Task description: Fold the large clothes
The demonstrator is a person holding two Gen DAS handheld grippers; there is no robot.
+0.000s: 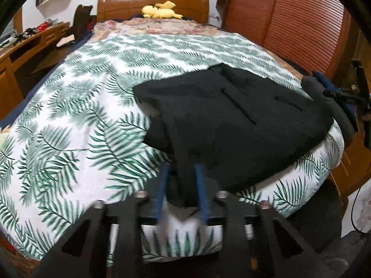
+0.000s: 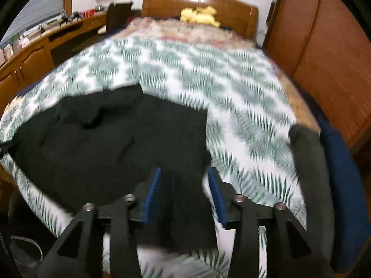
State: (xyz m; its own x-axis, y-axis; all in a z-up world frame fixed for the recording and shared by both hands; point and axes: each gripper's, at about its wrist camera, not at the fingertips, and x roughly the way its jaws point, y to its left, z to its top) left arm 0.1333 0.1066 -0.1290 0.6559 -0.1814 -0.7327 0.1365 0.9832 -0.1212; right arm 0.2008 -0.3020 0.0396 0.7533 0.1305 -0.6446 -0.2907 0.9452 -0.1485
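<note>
From my left gripper [image 1: 180, 169] I see the black garment [image 1: 231, 120] lying partly folded on the leaf-print bedspread [image 1: 69, 115], near the foot of the bed. Its near edge hangs between my blue fingers [image 1: 199, 185] — jaws partly apart, and I cannot tell whether they pinch it.

From my right gripper [image 2: 185, 173], blurred, the garment [image 2: 104, 139] spreads left; a flap sits between the parted fingers [image 2: 153, 192] — grip unclear.
</note>
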